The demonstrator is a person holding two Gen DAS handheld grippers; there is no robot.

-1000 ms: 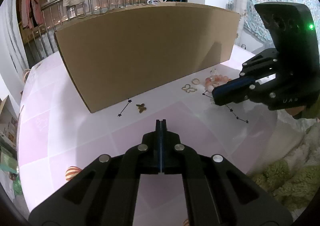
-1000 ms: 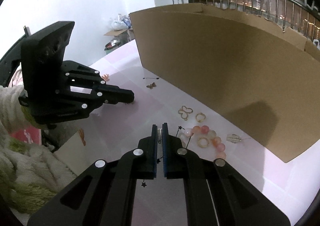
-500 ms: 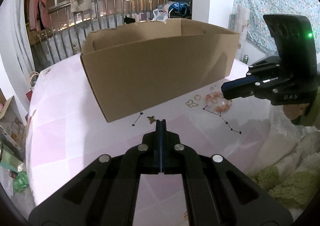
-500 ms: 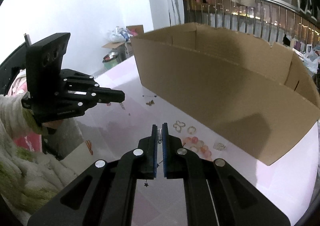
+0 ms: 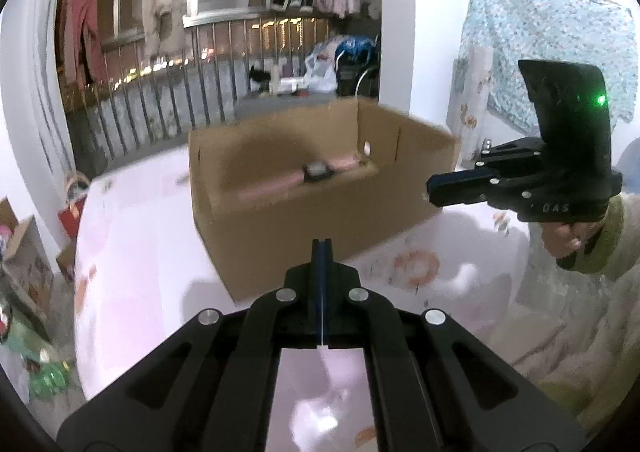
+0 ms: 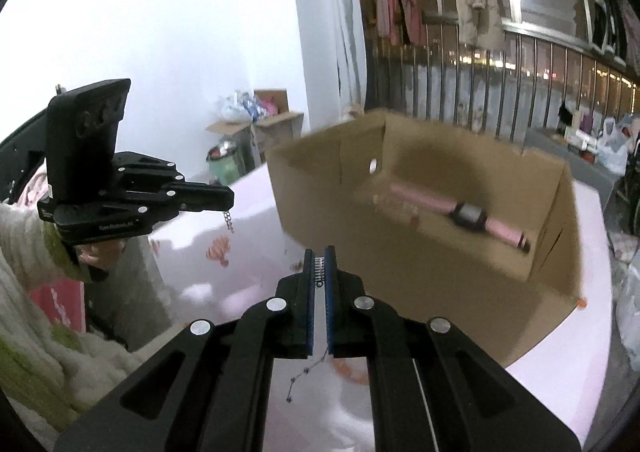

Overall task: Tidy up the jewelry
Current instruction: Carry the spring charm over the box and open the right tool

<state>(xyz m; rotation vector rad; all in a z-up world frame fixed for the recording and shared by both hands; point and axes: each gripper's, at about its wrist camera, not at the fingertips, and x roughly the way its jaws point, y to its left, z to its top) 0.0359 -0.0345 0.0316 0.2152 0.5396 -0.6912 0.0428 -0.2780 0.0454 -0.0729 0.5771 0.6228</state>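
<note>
- A brown cardboard box point(image 6: 420, 252) sits on the pink worktop point(image 6: 248, 264). Its top is open and you can see inside.
- Inside the box lies a watch point(image 6: 466, 216) with a pink strap and a dark face. It rests on the box floor, close to the far wall. The left wrist view shows the same watch point(image 5: 318, 171), but it is blurry.
- One short wall of the box has a small round hole point(image 6: 373, 165) in it.
- The right gripper point(image 6: 319, 266) has its fingers almost pressed together. They pinch a thin chain point(image 6: 319, 272). A dark thread with tiny bits on it point(image 6: 308, 370) hangs down from between the fingers, above the worktop. I cannot tell if the chain and the thread are one necklace.
- The left gripper point(image 6: 230, 199) has its fingers pressed fully together. A short bit of chain point(image 6: 228, 221) dangles from the tip, so it pinches a chain too.
- Both grippers are up in the air in front of the box, not inside it.
- More jewelry lies on the worktop just beside the front of the box. One piece is a pinkish ring of beads point(image 5: 416, 266). It is too blurry to tell the other pieces apart.
- A person's hand point(image 5: 568, 238) in a fuzzy cream and green sleeve holds the right gripper.
</note>
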